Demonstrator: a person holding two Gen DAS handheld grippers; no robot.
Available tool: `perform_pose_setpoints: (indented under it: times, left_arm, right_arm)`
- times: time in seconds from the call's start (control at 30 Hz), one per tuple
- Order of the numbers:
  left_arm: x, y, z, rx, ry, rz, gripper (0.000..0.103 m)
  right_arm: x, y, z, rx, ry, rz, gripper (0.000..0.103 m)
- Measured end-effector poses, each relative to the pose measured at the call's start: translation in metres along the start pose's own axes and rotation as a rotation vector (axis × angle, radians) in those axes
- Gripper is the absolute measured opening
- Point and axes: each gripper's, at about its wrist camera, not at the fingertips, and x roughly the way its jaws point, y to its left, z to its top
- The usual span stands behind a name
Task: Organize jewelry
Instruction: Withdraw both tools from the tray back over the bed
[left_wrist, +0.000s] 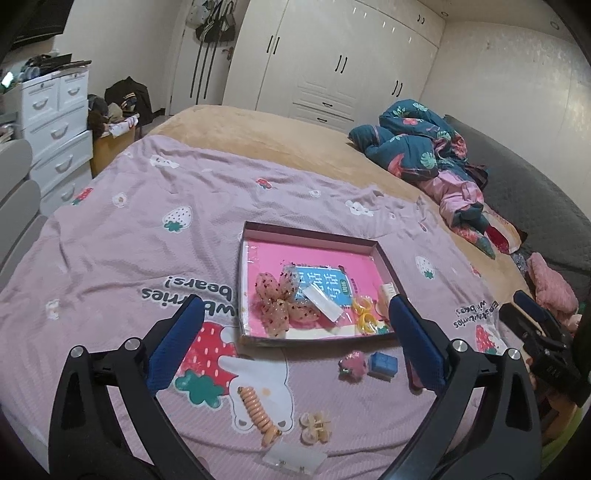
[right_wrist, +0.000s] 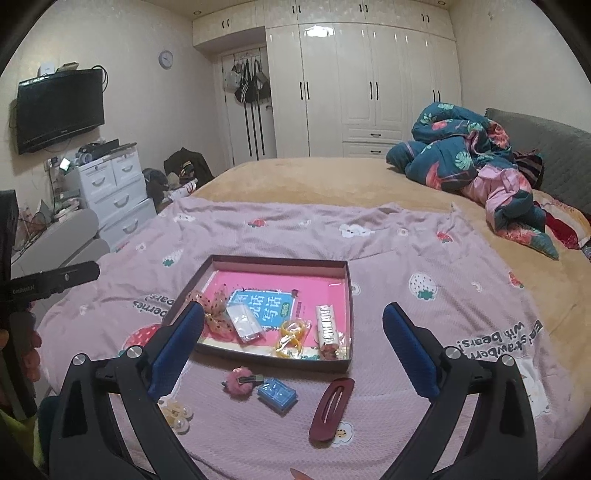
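Note:
A shallow box with a pink floor (left_wrist: 255, 236) (right_wrist: 347, 291) lies on the pink strawberry bedspread. It holds a dotted bow (left_wrist: 280, 299) (right_wrist: 216, 314), a clear packet (left_wrist: 327, 304) (right_wrist: 243, 321), yellow rings (left_wrist: 364, 314) (right_wrist: 290, 334) and a beaded bar (right_wrist: 327, 325). In front of the box lie a pink fluffy clip (left_wrist: 352, 365) (right_wrist: 240, 382), a small blue box (left_wrist: 382, 363) (right_wrist: 277, 393), a dark red hair clip (right_wrist: 332, 408), an orange coil tie (left_wrist: 256, 410) and a pearl clip (left_wrist: 314, 426) (right_wrist: 177, 415). My left gripper (left_wrist: 295, 343) and my right gripper (right_wrist: 291, 350) are both open and empty above the bedspread.
A clear plastic piece (left_wrist: 293, 459) lies at the near edge. A crumpled teal and pink quilt (left_wrist: 424, 147) (right_wrist: 469, 155) lies at the far right of the bed. White drawers (left_wrist: 55, 122) (right_wrist: 110, 184) stand to the left, wardrobes (right_wrist: 369, 88) behind.

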Motion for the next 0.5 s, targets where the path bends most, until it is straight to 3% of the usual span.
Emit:
perform_pose_setpoints:
  times: [0.5]
  left_arm:
    - [-0.025, 0.006, -0.028, 0.015, 0.014, 0.012, 0.093]
  right_arm:
    - [-0.025, 0.007, -0.003, -0.016, -0.026, 0.026, 0.097]
